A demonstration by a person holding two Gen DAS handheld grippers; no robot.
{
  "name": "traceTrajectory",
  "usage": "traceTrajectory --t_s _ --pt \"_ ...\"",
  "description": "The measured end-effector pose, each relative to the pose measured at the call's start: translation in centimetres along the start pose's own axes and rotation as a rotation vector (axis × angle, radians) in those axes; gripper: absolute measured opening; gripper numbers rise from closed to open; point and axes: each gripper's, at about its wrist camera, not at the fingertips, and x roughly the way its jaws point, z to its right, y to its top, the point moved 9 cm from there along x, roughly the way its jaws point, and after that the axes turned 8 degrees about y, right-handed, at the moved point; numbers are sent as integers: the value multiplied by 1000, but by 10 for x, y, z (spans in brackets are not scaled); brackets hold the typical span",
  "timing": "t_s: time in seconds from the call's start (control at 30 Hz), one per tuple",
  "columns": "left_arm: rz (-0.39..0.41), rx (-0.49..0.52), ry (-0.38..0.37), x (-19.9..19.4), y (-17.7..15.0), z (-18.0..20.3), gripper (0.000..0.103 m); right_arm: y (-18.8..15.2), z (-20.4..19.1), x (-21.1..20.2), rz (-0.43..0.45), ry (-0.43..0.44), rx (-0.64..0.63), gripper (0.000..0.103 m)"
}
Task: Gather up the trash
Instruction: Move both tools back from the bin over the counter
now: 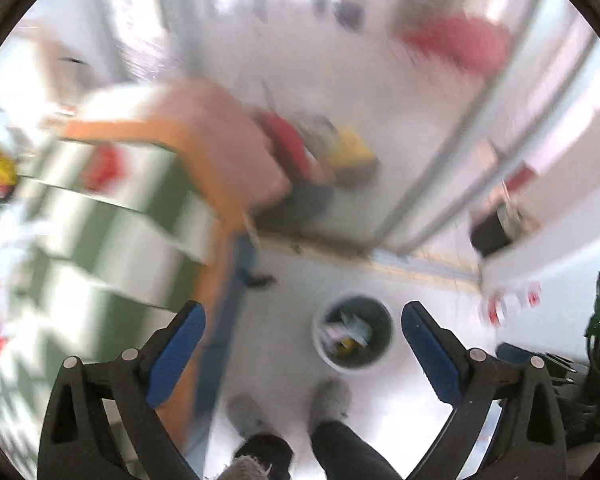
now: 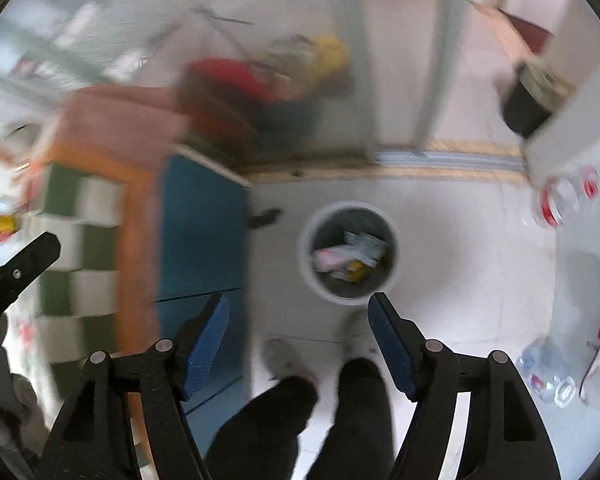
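Both grippers point steeply down toward the floor. The left gripper [image 1: 303, 354] has its blue-padded fingers [image 1: 176, 354] spread wide, nothing between them. The right gripper [image 2: 300, 346] is parted too, a narrower gap, pads [image 2: 206, 354] bare. Below, the person's dark-trousered legs [image 2: 339, 420] and light-shoed feet [image 1: 327, 400] stand in view.

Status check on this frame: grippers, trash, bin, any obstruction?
Left gripper open, empty. Right gripper open, empty. Trash lies in the bin on the floor below. Nothing between grippers and bin.

Round grey bin [image 2: 349, 254] upright on floor, crumpled wrappers [image 2: 349, 258] inside
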Motion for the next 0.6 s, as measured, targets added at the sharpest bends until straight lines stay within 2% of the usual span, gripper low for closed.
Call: traceTrajectory --t_s 0.1,0.17,0.27,0.37,0.47,0.6 --pt "86 -101 85 -38 8 -78 101 0 -87 -23 -3 60 -129 75" --pt "95 -172 148 -53 3 -139 103 -4 -140 -29 -9 83 -213 76" --pt "58 -263 246 -62 -20 -217 103 -15 -212 -28 -22 123 -299 76" --pt "-5 -383 359 -69 -59 -296 103 -27 -284 -19 -39 164 -360 76" --pt "-53 -532 397 -70 -107 -367 103 -40 -344 -7 -44 183 -414 76" --pt "-94 -668 433 -67 -156 -428 102 -51 -414 21 -67 210 -459 76"
